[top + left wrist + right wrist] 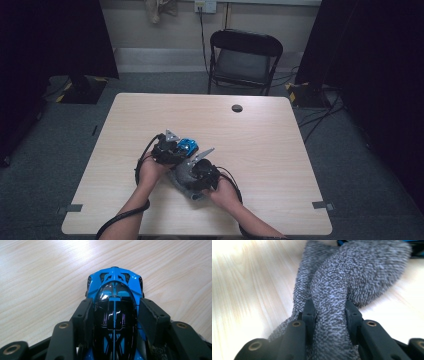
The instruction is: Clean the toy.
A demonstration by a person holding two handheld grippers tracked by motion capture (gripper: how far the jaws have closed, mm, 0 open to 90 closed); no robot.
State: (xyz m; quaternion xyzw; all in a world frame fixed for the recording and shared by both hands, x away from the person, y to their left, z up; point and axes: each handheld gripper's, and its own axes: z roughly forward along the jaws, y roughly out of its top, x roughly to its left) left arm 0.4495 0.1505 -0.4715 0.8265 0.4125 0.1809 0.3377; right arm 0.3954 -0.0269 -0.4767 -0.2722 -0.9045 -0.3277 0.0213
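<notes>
A blue and black toy car [113, 287] rests on the light wooden table [260, 150]. My left gripper [115, 305] is shut on the car, its pads pressing the car's two sides. In the high view the car [189, 146] pokes out just right of the left gripper [178, 149]. A grey fuzzy cloth [352, 272], bunched and twisted, lies on the table, and my right gripper [329, 306] is shut on a fold of it. Seen from above, the right gripper [190, 167] sits just below the car, with the cloth [183, 181] under it.
A round cable hole [237, 108] sits near the table's far edge. A black folding chair [244, 60] stands behind the table. Dark curtains hang at both sides. Cables trail from both grippers toward the near edge.
</notes>
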